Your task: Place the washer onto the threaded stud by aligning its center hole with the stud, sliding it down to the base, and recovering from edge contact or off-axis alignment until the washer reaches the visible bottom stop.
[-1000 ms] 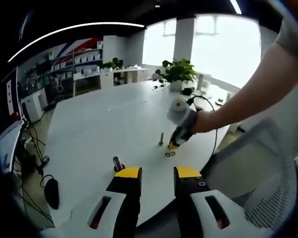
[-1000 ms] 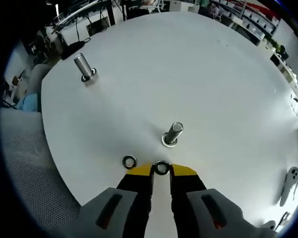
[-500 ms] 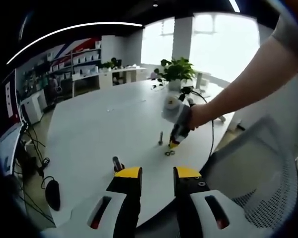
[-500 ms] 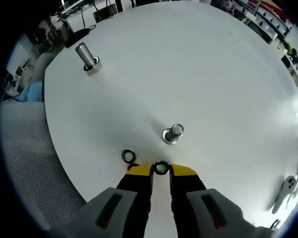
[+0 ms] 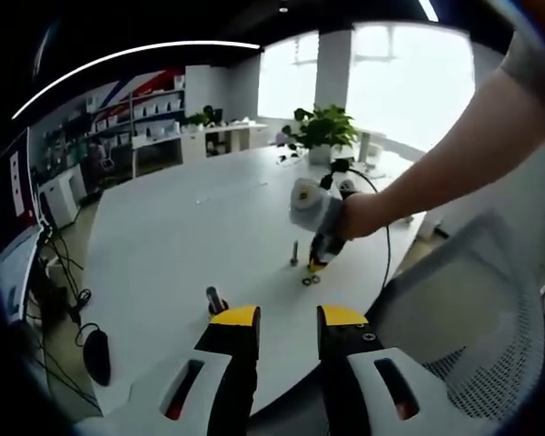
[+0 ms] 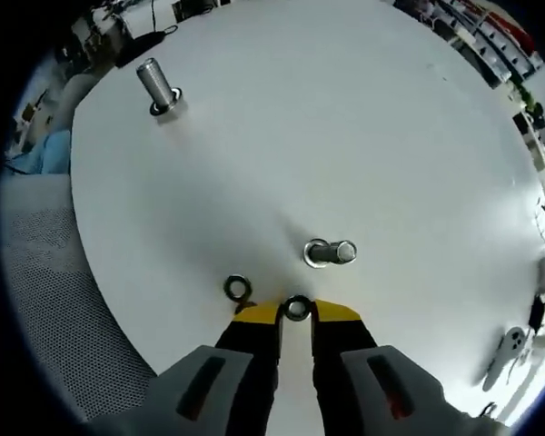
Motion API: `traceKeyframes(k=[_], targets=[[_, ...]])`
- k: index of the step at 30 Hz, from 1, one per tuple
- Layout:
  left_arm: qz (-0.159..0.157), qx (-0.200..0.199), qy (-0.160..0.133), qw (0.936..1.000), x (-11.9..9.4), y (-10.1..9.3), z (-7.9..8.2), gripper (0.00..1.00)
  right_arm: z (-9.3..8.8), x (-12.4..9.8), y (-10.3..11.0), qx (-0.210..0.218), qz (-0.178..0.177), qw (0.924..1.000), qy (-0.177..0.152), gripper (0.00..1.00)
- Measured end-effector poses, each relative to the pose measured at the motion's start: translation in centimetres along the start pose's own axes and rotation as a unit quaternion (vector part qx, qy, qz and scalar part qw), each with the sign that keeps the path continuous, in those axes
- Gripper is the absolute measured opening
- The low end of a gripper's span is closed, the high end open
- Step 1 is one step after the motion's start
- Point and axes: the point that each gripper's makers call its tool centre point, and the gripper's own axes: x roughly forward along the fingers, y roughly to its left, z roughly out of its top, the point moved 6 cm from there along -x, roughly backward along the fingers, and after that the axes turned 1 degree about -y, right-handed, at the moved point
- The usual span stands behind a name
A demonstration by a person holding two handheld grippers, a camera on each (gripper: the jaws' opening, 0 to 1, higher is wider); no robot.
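The right gripper (image 6: 295, 315) pinches a washer (image 6: 296, 308) near the threaded stud (image 6: 329, 252) — pickup done, threading left — while the left gripper (image 5: 285, 316) waits open, empty.

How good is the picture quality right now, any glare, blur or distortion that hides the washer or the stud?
Right gripper view: even, soft light, faint shadows; the washer between the right gripper tips and the stud are sharp, though fisheye bends the table edge. Left gripper view: bright windows wash out the background; the stud is small and slightly soft.
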Motion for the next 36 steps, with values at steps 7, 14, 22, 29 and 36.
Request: traceKeyframes(k=[7,14,22,29,36], targets=[[0.0,0.0,0.004,1.0,0.1,0.0,-0.1,0.23,-0.5,-0.2,0.0,0.017,0.002,0.9996,-0.021,0.14],[-0.002,0.0,0.006,1.0,0.1,0.0,-0.1,0.23,-0.5,-0.7,0.4,0.006,0.001,0.9992,-0.039,0.13],[-0.004,-0.001,0.003,1.0,0.1,0.0,-0.1,0.23,-0.2,-2.4,-0.4,0.026,-0.002,0.9977,-0.062,0.13],[-0.004,-0.001,0.001,1.0,0.0,0.0,0.0,0.23,1.3,-4.6,-1.5,0.036,-0.013,0.9938,-0.104,0.13],[-0.006,-0.002,-0.001,1.0,0.1,0.0,0.0,0.23,2.6,-6.0,-1.6,0.023,-0.019,0.9914,-0.127,0.13]])
